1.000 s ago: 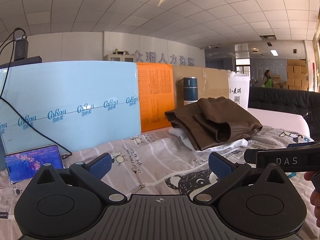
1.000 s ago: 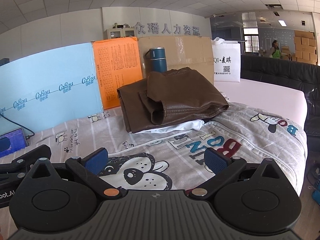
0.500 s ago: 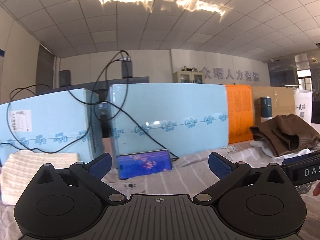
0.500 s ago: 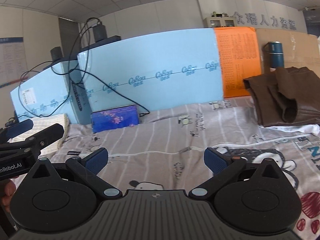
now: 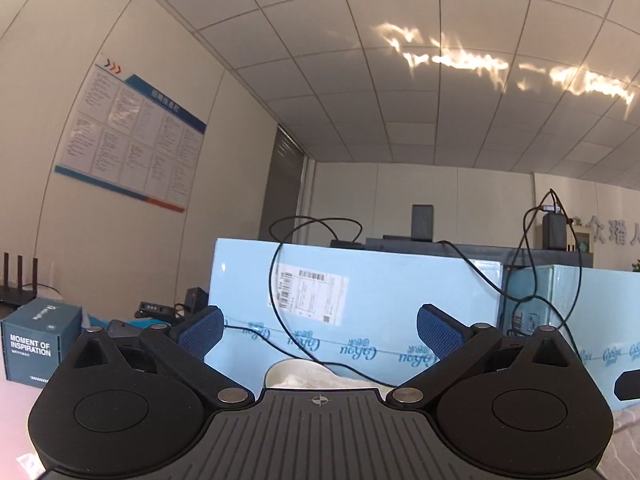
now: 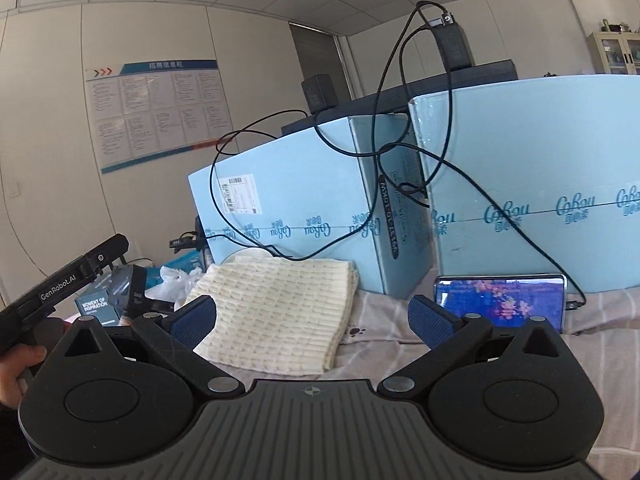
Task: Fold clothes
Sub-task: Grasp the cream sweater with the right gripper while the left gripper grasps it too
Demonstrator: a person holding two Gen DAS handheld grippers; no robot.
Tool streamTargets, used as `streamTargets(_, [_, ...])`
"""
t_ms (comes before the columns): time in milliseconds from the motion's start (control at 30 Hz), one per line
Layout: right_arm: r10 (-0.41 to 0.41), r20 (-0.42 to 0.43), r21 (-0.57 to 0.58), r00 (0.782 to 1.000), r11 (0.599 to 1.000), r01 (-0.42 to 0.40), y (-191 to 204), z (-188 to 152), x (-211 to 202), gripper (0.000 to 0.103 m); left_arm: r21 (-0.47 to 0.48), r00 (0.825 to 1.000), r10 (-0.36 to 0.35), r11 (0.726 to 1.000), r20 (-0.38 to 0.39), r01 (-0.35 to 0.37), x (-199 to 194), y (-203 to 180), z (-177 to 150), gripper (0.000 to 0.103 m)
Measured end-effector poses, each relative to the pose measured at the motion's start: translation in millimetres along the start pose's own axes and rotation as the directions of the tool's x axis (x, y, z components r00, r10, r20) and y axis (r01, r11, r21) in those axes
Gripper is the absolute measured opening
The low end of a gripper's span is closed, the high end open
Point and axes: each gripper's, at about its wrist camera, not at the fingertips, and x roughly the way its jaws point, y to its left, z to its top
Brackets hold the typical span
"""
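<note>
Both grippers' fingers are spread and empty: right gripper [image 6: 312, 316] hovers just before the cream knit cloth [image 6: 276, 312], left gripper [image 5: 320, 336] points above it. Folded at the bed's [image 6: 400, 344] far edge against blue boxes [image 6: 304, 200], it looks soft, light, floppy; pinch a near corner.

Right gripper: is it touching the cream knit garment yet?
Cannot tell. In the right wrist view the open right gripper frames the cream knit garment; the left pad overlaps its edge, so contact is unclear.
</note>
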Motion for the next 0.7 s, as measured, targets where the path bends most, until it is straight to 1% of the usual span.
streamTargets(33, [0.031, 0.002, 0.021, 1.000, 0.999, -0.031, -2, 4, 17, 0.103, -0.023, 1.000, 0.003, 1.000, -0.001, -0.003, 13, 5, -5, 0.103])
streamTargets(133, [0.099, -0.010, 0.058, 0.995, 0.993, -0.098, -10, 6, 66, 0.103, -0.074, 0.999, 0.020, 0.997, -0.047, -0.023, 42, 15, -32, 0.103])
streamTargets(167, [0.101, -0.018, 0.073, 0.995, 0.992, -0.099, -14, 4, 80, 0.103, -0.064, 0.997, 0.012, 0.998, -0.070, -0.017, 45, 17, -45, 0.103])
streamTargets(200, [0.106, -0.030, 0.091, 0.994, 0.991, -0.102, -19, 1, 94, 0.103, -0.030, 0.995, 0.000, 1.000, -0.103, -0.003, 47, 17, -54, 0.103])
streamTargets(233, [0.117, -0.043, 0.110, 0.992, 0.988, -0.111, -25, -3, 110, 0.103, 0.005, 0.991, -0.010, 1.000, -0.134, 0.011, 48, 17, -60, 0.103])
streamTargets(267, [0.122, -0.056, 0.125, 0.991, 0.986, -0.114, -30, -8, 124, 0.103, 0.011, 0.987, -0.012, 1.000, -0.162, 0.014, 51, 19, -65, 0.103])
streamTargets(367, [0.101, -0.099, 0.144, 0.990, 0.986, -0.087, -41, -20, 164, 0.103, -0.042, 0.967, -0.014, 0.999, -0.253, 0.003, 62, 28, -72, 0.102])
streamTargets(433, [0.094, -0.134, 0.160, 0.987, 0.984, -0.072, -44, -29, 185, 0.103, -0.057, 0.953, -0.053, 0.998, -0.297, 0.038, 66, 27, -76, 0.102])
streamTargets(500, [0.095, -0.159, 0.182, 0.983, 0.981, -0.065, -46, -36, 200, 0.103, -0.062, 0.931, -0.096, 0.995, -0.352, 0.079, 71, 23, -80, 0.102])
streamTargets(533, [0.092, -0.170, 0.185, 0.981, 0.981, -0.060, -48, -38, 204, 0.103, -0.062, 0.919, -0.101, 0.995, -0.380, 0.083, 75, 21, -83, 0.102])
streamTargets(567, [0.089, -0.181, 0.188, 0.979, 0.981, -0.054, -49, -41, 208, 0.103, -0.063, 0.909, -0.090, 0.996, -0.408, 0.070, 79, 19, -85, 0.102])
streamTargets(600, [0.095, -0.194, 0.192, 0.976, 0.980, -0.057, -51, -43, 212, 0.103, -0.072, 0.901, -0.085, 0.996, -0.426, 0.060, 82, 19, -87, 0.102])
streamTargets(633, [0.120, -0.210, 0.197, 0.970, 0.977, -0.078, -53, -45, 216, 0.103, -0.091, 0.897, -0.087, 0.994, -0.434, 0.052, 84, 21, -88, 0.102])
streamTargets(700, [0.164, -0.255, 0.195, 0.953, 0.974, -0.115, -51, -48, 226, 0.103, -0.121, 0.890, -0.089, 0.992, -0.448, 0.038, 87, 24, -91, 0.102])
